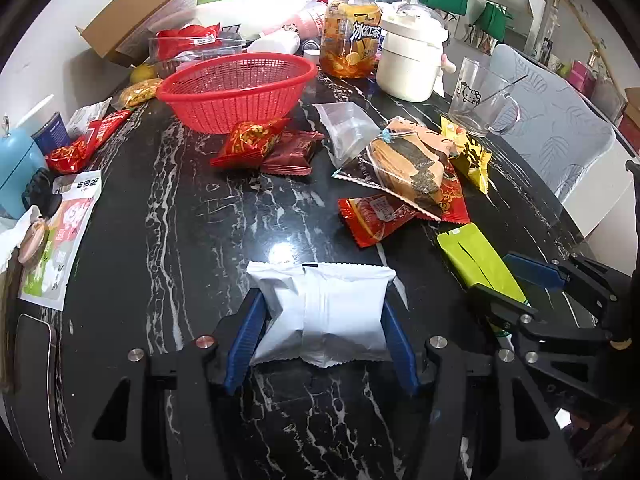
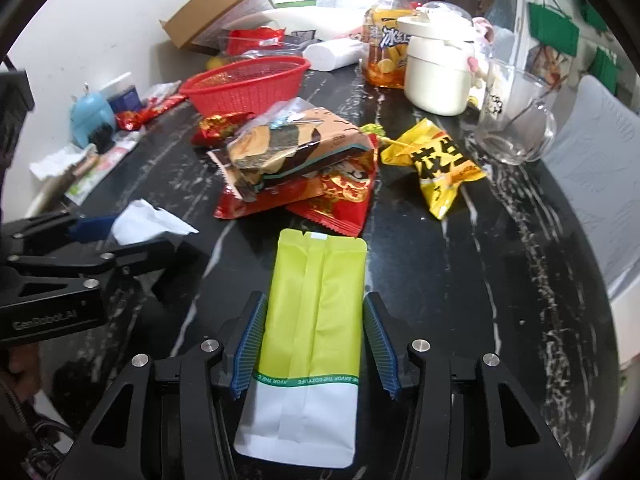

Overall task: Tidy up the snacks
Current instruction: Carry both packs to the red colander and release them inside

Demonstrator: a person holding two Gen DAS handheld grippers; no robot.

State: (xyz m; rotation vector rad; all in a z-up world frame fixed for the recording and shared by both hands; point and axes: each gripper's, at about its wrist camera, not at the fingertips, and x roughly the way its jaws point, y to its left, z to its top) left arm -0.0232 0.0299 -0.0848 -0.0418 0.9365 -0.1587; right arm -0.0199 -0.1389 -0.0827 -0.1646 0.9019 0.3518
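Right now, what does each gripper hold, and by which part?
Left gripper: white packet, by its side edges. Right gripper: yellow-green pouch, by its long sides.

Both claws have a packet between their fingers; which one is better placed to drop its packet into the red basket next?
Left, probably. The left claw pinches the white packet, with open tabletop to the red basket. The right claw brackets the green packet behind a snack pile.

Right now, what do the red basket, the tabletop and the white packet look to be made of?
Red basket: moulded plastic, judging by its fine mesh walls and slight sheen.
Tabletop: polished black stone with white veins, or an imitation; it mirrors the lamp.
White packet: thin matte plastic film, crimped ends, back seam.
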